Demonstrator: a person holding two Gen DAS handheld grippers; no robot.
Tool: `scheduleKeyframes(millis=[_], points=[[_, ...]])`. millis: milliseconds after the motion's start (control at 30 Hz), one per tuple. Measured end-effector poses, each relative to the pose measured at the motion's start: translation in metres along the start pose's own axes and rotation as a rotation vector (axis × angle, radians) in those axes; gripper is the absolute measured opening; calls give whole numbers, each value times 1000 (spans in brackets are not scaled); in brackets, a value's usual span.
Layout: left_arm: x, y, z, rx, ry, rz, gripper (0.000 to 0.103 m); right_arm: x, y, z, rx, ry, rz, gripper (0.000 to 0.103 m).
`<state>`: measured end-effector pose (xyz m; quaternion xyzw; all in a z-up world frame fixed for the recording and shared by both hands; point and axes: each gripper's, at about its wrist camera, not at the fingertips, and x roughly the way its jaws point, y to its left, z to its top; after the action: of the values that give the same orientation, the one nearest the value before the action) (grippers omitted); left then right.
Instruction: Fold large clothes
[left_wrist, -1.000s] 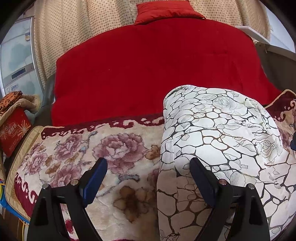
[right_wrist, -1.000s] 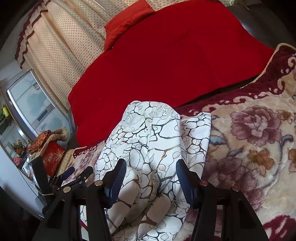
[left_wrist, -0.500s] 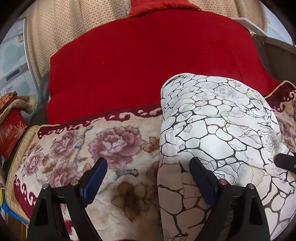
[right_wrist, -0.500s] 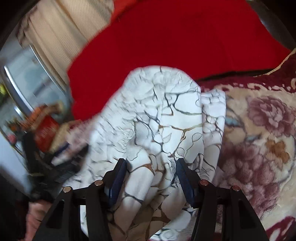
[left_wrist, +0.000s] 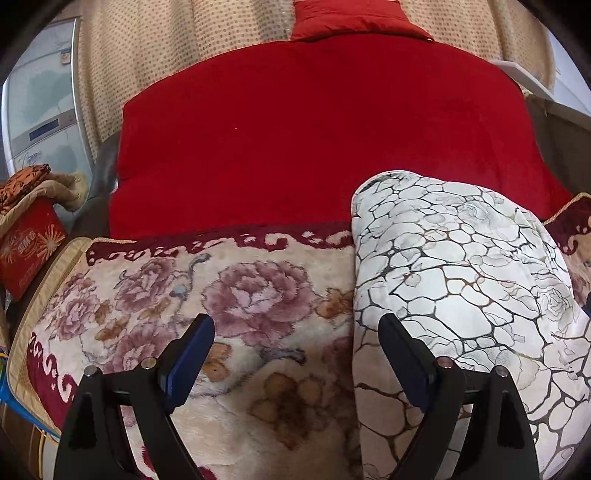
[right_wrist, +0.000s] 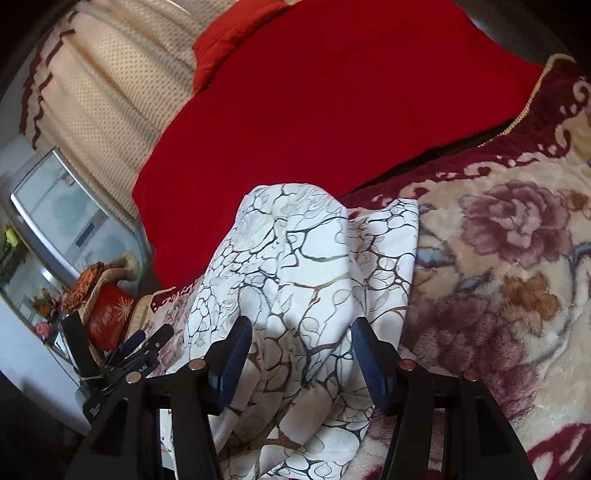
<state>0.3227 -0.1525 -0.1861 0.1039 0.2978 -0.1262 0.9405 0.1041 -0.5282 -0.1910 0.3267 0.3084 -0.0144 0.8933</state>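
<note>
A white padded garment with a dark crackle print lies bunched on the floral blanket. My left gripper is open wide. Its right finger rests at the garment's left edge, and mostly blanket shows between the jaws. In the right wrist view the same garment runs down between the fingers of my right gripper, which is shut on a thick fold of it. The left gripper shows at that view's lower left, beside the garment.
A red blanket covers the sofa back, with a red cushion on top and dotted curtains behind. A red box under orange cloth sits at the left end, near a silver appliance.
The right wrist view swung and blurred half a second ago and has settled again, with the fold still between its jaws. The left gripper has hardly moved and stays open.
</note>
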Motion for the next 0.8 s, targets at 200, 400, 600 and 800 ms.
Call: scheduleKeyframes(millis=[200,400,600,800], points=[[5,2,-1,-4,7,-1,90,3,0,-3,13,2,4,66],[8,0,-1,2,11,-14,90,6,-4,-4,29,5,11,73],[15,-1,-3,19,34,-22,90,8,-15,-4,57,9,0,75],[14,-7,-3,70,34,-56,90,13,-29,-4,93,32,3,76]])
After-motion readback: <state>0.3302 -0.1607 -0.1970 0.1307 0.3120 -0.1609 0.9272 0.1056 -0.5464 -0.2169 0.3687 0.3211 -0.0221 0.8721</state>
